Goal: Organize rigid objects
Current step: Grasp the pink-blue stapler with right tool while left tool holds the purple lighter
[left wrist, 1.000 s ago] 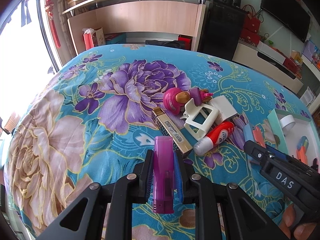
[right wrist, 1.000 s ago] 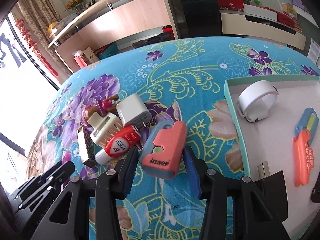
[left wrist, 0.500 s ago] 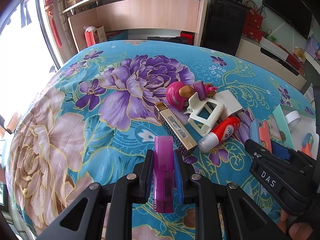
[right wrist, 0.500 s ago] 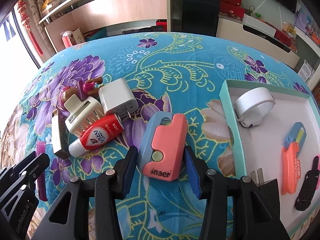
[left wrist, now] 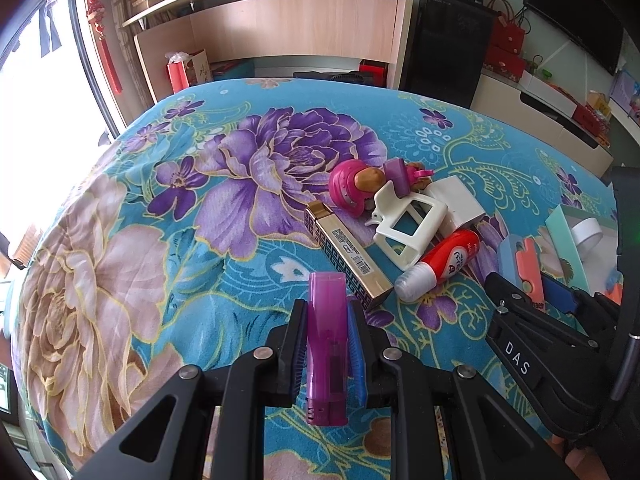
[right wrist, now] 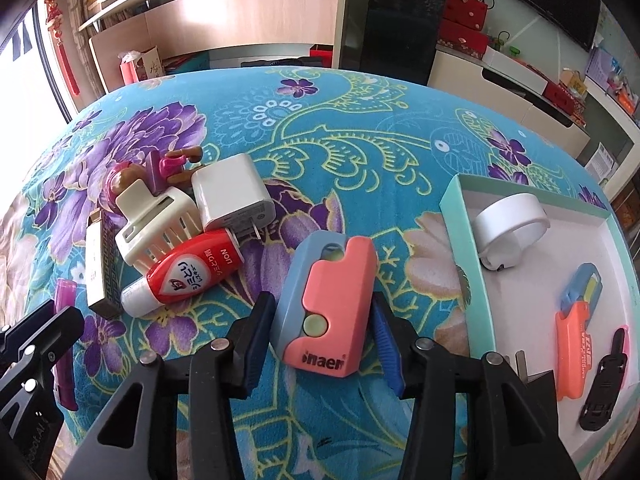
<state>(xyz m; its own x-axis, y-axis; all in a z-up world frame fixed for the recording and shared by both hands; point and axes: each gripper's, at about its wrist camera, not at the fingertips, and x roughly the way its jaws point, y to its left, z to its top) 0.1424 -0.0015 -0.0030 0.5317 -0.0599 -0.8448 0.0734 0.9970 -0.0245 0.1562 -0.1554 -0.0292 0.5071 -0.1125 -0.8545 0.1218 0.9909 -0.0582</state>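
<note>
- The left gripper (left wrist: 327, 320) has its fingers clamped on a purple lighter (left wrist: 326, 344), held above the table (left wrist: 120, 240).
- The right gripper (right wrist: 322, 320) grips a pink-and-blue case (right wrist: 326, 300).
- A blue floral cloth covers the table; a red-and-white tube (right wrist: 188, 272), white charger (right wrist: 232, 196) and comb (right wrist: 154, 224) lie heaped together.
- A mint-rimmed tray (right wrist: 452, 208) sits to the right.
- Behind stand a wooden shelf (left wrist: 280, 24) and a dark cabinet (left wrist: 444, 48).

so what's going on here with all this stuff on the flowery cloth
A person is sorting small items into a box, one tool in each hand. The left tool is shut on a purple lighter. The right tool grips a pink and blue gadget, beside the box. A red tube, white charger and hair clip lie in the pile.
</note>
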